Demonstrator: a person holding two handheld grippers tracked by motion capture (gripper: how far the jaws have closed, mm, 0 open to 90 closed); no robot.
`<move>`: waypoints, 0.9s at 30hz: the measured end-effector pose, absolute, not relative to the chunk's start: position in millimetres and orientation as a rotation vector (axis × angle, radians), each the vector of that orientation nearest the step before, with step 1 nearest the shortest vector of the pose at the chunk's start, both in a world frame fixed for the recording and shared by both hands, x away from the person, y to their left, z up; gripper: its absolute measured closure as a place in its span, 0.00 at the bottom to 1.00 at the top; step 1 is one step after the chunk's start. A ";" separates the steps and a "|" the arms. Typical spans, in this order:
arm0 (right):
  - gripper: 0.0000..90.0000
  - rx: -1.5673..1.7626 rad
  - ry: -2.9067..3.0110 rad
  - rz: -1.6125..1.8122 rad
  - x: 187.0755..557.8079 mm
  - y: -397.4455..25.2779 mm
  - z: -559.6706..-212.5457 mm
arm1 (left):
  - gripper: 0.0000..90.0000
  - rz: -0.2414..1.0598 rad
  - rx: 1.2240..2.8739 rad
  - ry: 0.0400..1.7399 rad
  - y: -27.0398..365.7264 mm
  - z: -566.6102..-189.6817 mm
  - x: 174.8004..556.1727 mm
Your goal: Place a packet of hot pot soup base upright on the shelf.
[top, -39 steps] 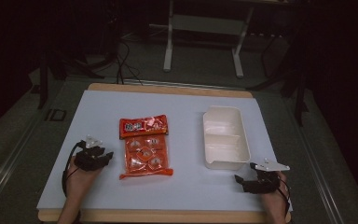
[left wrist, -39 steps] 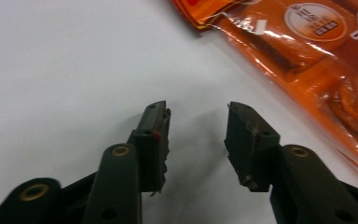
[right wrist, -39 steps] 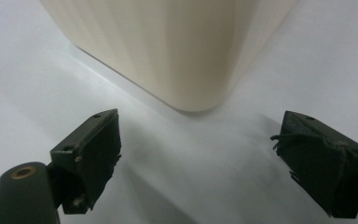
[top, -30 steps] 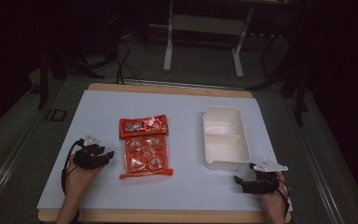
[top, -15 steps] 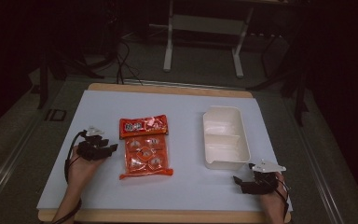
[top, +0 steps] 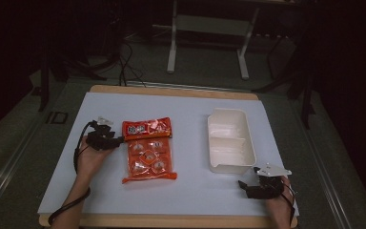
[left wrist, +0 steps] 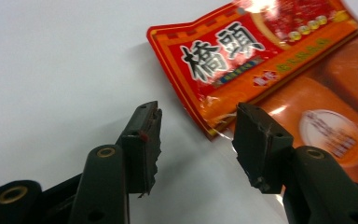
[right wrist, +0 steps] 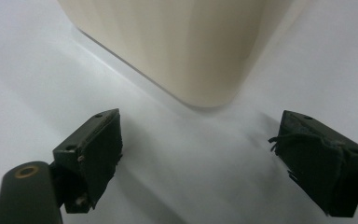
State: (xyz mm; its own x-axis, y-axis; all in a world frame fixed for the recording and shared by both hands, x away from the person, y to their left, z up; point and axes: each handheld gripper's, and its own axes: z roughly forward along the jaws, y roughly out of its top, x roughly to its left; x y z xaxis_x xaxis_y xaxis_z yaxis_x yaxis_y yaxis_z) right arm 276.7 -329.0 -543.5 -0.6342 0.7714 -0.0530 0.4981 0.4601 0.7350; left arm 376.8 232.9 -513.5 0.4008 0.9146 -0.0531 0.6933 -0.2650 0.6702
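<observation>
A red and orange snack bag (top: 148, 148) lies flat in the middle of the white table (top: 190, 191). My left gripper (top: 116, 140) sits at the bag's left edge, open. In the left gripper view the bag's corner (left wrist: 214, 126) lies just beyond the gap between the open jaws (left wrist: 196, 135). A cream two-compartment tray (top: 230, 140) stands to the right, empty. My right gripper (top: 242, 185) rests on the table just below the tray's near right corner, open, with the tray's corner (right wrist: 205, 70) a short way ahead of its jaws (right wrist: 198, 154).
The table's wooden edge (top: 171, 221) runs along the front. Beyond the far edge, on a dark floor, stand a metal frame (top: 208, 28) and cables (top: 124, 52).
My left gripper has moved forward and right, up to the bag's left edge. The right gripper has stayed put.
</observation>
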 end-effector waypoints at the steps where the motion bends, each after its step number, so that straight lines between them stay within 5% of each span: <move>1: 0.16 1.066 2.337 0.986 276.8 -328.9 -543.5 | 0.55 0.465 2.042 1.371 232.9 -513.7 379.4; 15: 0.16 1.062 2.345 0.986 277.0 -328.6 -543.6 | 0.49 0.340 1.976 1.429 237.5 -528.5 416.9; 27: 0.16 1.060 2.349 0.990 277.2 -328.6 -543.7 | 0.57 0.283 1.968 1.407 223.4 -533.0 434.3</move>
